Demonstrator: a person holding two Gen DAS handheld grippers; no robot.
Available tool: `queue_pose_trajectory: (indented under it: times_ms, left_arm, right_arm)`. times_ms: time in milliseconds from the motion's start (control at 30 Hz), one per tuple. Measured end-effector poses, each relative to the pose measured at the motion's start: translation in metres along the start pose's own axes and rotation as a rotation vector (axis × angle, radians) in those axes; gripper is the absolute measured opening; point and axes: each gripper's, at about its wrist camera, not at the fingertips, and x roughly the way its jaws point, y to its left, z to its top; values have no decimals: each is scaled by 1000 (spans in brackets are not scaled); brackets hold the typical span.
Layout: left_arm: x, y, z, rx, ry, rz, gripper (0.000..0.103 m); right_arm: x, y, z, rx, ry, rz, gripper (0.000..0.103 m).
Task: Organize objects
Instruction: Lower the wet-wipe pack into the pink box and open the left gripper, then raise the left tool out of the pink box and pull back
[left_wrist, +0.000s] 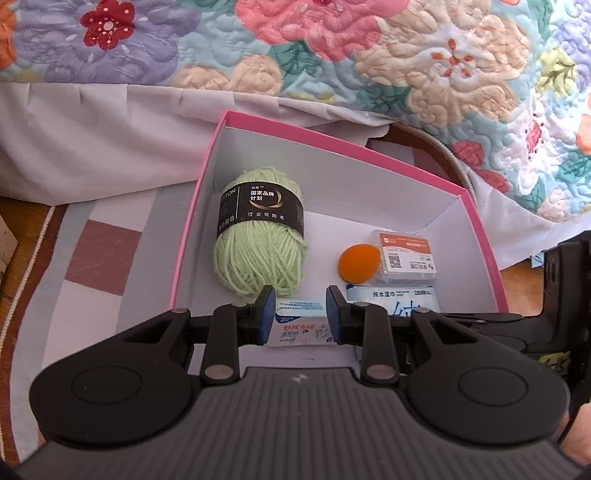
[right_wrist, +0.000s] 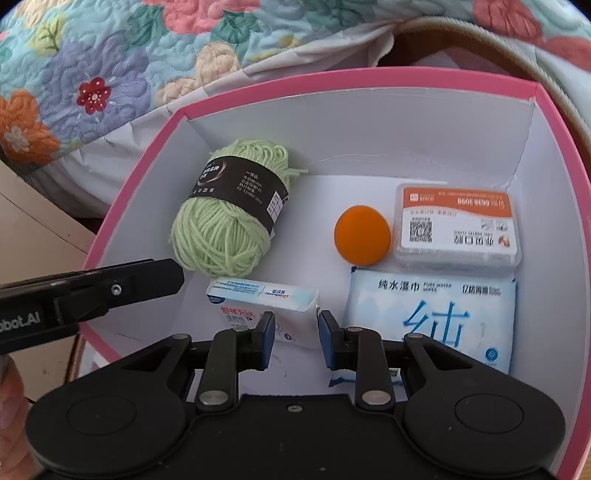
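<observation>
A pink box (left_wrist: 484, 236) with a white inside sits on a checked rug (left_wrist: 103, 254), its far side close against a white bed skirt (left_wrist: 92, 136) under a flowered quilt (left_wrist: 424, 66). A brown rounded thing with a pale rim (left_wrist: 439, 147) shows behind the box's far right corner; what it is cannot be told.

Inside the box, a green yarn ball (left_wrist: 258, 236) with a black label lies by the left wall, well apart from the rest. An orange ball (left_wrist: 359, 264) rests mid-floor, touching or just beside a clear plastic case (left_wrist: 404, 254) with an orange-and-white label at the right. Nearer than both lies a flat wipes pack (right_wrist: 432, 317), its far edge just beside the ball and case. A small tissue pack (right_wrist: 264, 310) lies near the box's near edge, between the yarn and the wipes.

The left gripper (left_wrist: 301, 317) hangs over the near edge with its fingers (left_wrist: 266, 314) spread apart either side of the tissue pack; whether the pads touch it cannot be told, and the pack seems to lie on the box floor. In the right wrist view this gripper enters from the left, over the box's left wall, its tip near the yarn.

The right gripper (right_wrist: 295, 338) is over the near edge too, fingers (right_wrist: 328, 338) parted and holding nothing, with the tissue pack's right end showing in the gap and the wipes pack partly under its right finger.
</observation>
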Motion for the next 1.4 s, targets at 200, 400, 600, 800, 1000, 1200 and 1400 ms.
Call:
queue_pose_trajectory:
  times_ms: [200,400,600,800,1000,1200,1400]
  left_arm:
    - [-5,-2,-1,19,4,23,29]
    - [-12,-11,-6,90,38,114,29]
    - [-35,-17,-11,101,29,135,33]
    - [-60,-23,-12,114,26,154,41]
    - [-84,-30,-14,135,33,164,53]
    - [-108,-33,-18,144,68,172,65]
    - [-135,-33,-24,141,76,157,70]
  right_arm:
    - [-27,5,-4,-45,-63,-7,32]
    - [-60,12,-21,-121,-136,-47,34]
    - [-94,23,-35,-173,-196,-38,37]
    - [-117,43,-50,-244,-211,-48,40]
    - [-133,57,-59,-273,-220,-52,41]
    - [-159,69,-73,-284,-218,-78,46]
    - [-182,77,-81,-291,-234,-90,49]
